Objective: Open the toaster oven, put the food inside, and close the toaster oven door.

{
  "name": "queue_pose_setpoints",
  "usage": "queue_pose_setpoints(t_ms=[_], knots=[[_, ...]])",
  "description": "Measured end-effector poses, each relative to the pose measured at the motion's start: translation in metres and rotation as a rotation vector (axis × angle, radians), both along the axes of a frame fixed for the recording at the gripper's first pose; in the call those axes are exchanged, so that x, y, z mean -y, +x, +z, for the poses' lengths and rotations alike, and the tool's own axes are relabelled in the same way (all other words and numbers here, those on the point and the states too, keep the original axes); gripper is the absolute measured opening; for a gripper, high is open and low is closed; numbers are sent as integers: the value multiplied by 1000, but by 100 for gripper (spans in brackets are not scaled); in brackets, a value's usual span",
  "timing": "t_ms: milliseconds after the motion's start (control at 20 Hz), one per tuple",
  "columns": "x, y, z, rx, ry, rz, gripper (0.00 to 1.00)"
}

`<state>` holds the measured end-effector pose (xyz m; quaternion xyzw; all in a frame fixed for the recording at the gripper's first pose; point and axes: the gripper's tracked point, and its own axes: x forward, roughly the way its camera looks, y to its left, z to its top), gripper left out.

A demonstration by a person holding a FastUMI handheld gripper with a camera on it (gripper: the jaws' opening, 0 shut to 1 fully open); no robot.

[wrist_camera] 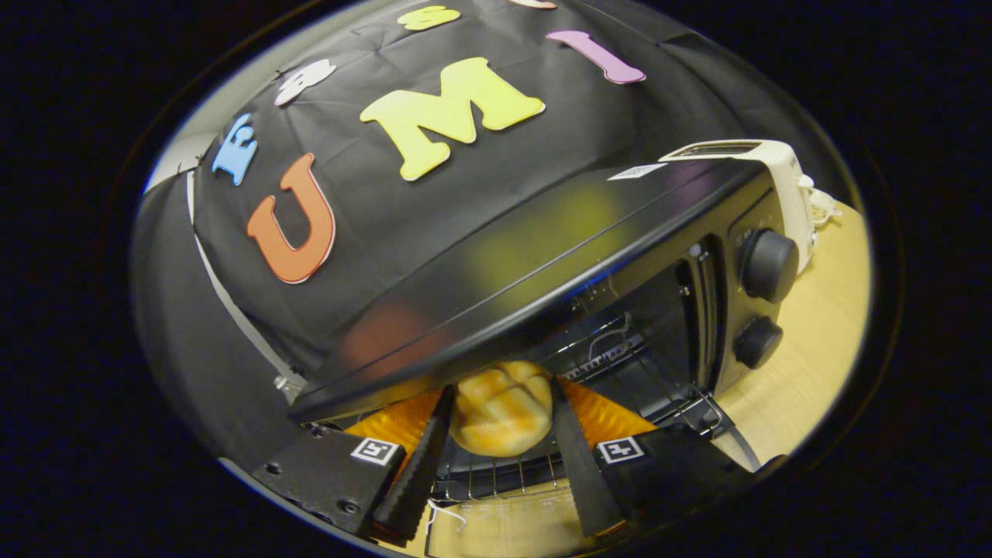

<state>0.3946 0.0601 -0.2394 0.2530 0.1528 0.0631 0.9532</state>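
Between the fingers (500, 465) sits the bread roll (501, 407), pinched on both sides, right at the open mouth of the toaster oven (542, 256) over its wire rack (496, 477); straight ahead is in, looks like.

The bun (502, 409) has its far end hidden under the toaster oven (542, 263) top edge, so how deep it sits on the wire rack (496, 473) is unclear; whether the gripper (502, 418) fingers actually press its sides cannot be told. The white toaster (763, 167) behind is partly hidden
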Motion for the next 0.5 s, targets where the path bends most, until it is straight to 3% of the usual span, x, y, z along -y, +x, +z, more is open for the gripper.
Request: queue_pose_setpoints(t_ms=[350, 500], knots=[[-6, 6, -5, 8, -47, -12, 86], [-10, -5, -2, 1, -30, -1, 97]])
